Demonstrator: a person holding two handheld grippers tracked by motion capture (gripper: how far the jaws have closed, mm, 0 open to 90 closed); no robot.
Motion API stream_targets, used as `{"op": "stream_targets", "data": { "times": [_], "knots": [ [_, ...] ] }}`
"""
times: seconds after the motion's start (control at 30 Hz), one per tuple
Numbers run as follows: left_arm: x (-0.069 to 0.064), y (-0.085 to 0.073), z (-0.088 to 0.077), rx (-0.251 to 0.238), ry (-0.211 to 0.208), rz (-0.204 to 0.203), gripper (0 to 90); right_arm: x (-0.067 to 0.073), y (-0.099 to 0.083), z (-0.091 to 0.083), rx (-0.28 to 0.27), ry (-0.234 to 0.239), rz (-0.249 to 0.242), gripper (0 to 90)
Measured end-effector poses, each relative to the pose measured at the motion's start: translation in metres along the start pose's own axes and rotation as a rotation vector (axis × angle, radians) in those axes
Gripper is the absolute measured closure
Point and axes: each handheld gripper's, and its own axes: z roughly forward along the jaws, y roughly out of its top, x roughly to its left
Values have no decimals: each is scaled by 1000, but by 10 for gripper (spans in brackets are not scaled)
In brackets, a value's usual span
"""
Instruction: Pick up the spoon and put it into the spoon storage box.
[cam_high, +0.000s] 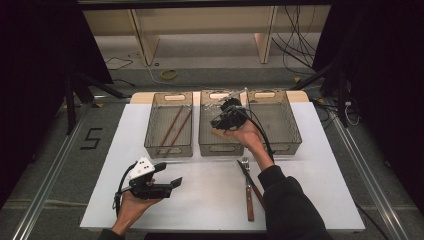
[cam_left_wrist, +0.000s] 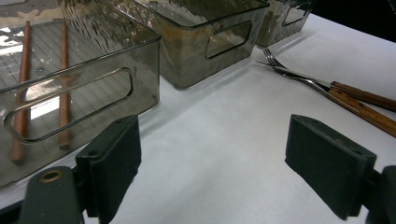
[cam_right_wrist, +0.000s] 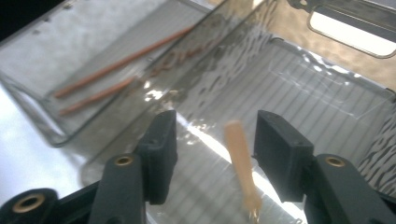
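Altogether three bins (cam_high: 169, 150), two chopsticks (cam_high: 172, 127), right hand-held gripper (cam_right_wrist: 212, 142) open around wooden-handled utensil (cam_right_wrist: 239, 154).

One sign was legible: a black "5" (cam_high: 91, 138) marked on the grey floor (cam_high: 45, 150), left of the table. Nothing else readable; bins & utensils bore no labels or brands.

- High view: above the near edge, facing forward and down on the whole counter (cam_high: 310, 200).
- Left gripper view: low, close, looking across the counter to the bins (cam_left_wrist: 187, 51).
- Right gripper view: close, above the middle bin (cam_right_wrist: 327, 107), which all views share.
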Motion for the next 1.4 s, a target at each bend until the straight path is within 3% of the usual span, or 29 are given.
{"op": "stream_targets", "data": {
  "times": [0.33,0.63,1.07,1.4],
  "knots": [
    [0,0,1,4,0,2,176,20,-20,-42,-15,80,-50,412],
    [0,0,1,9,0,1,176,32,-61,-75,0,112,-77,405],
    [1,0,1,6,-1,-4,175,49,-114,-88,17,191,-97,385],
    [1,0,0,1,-1,-6,174,58,-142,-86,51,225,-101,432]
  ]
}}
